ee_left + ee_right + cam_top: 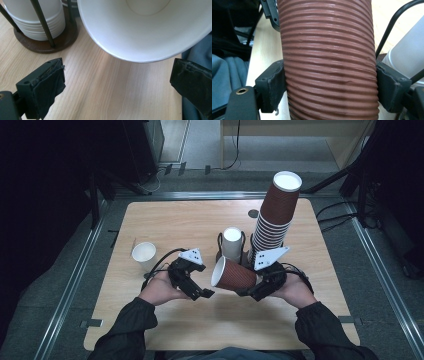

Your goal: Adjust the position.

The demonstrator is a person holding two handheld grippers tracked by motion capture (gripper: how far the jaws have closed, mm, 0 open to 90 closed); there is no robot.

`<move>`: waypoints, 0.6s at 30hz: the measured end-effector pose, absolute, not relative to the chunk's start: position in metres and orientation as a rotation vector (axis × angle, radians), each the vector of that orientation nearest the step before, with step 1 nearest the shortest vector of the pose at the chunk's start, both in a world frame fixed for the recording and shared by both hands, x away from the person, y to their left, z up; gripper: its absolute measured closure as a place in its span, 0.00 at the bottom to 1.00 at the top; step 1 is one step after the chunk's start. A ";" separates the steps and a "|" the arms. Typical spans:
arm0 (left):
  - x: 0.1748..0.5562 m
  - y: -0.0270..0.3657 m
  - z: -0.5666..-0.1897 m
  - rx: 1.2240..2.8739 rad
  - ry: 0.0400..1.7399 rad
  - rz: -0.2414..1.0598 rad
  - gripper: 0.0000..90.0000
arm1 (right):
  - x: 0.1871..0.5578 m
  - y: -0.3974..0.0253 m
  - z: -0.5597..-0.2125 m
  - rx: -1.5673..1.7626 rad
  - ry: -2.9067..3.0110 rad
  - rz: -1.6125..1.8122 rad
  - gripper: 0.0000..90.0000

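The right gripper point(250, 287) clamps a ribbed brown cup point(234, 275) on its side above the table point(150, 330), its white mouth facing the left gripper point(200, 292), whose jaws stand wide and empty. Behind stand 2 cup stacks in holders point(232, 245), then 1 white cup point(144, 254) apart.

High view looking steeply down over the table point(150, 320), both gripper views close up, sharing the brown cup point(235, 275).

Ribbed brown paper cup point(329, 62), smooth white inside; matt light wood table point(165, 220).
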State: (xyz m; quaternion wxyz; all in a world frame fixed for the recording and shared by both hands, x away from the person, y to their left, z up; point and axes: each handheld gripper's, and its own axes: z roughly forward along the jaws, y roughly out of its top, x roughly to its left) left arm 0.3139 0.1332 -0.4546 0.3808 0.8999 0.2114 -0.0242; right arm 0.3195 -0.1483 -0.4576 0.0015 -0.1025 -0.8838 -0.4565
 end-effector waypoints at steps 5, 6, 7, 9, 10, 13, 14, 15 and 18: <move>0.312 0.133 -0.452 2.260 0.544 -0.087 0.00 | 0.320 -0.149 -0.458 -0.319 -2.725 -1.500 0.22; 0.312 0.133 -0.451 2.248 0.541 -0.094 0.00 | 0.320 -0.148 -0.459 -0.314 -2.716 -1.503 0.22; 0.312 0.133 -0.450 2.241 0.540 -0.098 0.00 | 0.319 -0.147 -0.459 -0.310 -2.714 -1.503 0.22; 0.312 0.132 -0.449 2.219 0.537 -0.107 0.00 | 0.319 -0.145 -0.460 -0.306 -2.710 -1.507 0.22; 0.311 0.131 -0.448 2.209 0.532 -0.107 0.00 | 0.319 -0.144 -0.461 -0.302 -2.707 -1.508 0.22; 0.311 0.128 -0.447 2.199 0.523 -0.117 0.00 | 0.319 -0.140 -0.464 -0.290 -2.702 -1.501 0.22; 0.311 0.127 -0.447 2.196 0.523 -0.123 0.00 | 0.318 -0.139 -0.465 -0.293 -2.698 -1.491 0.22; 0.311 0.126 -0.448 2.195 0.523 -0.124 0.00 | 0.318 -0.137 -0.466 -0.286 -2.703 -1.489 0.22; 0.311 0.125 -0.447 2.182 0.520 -0.130 0.00 | 0.317 -0.133 -0.468 -0.271 -2.695 -1.486 0.22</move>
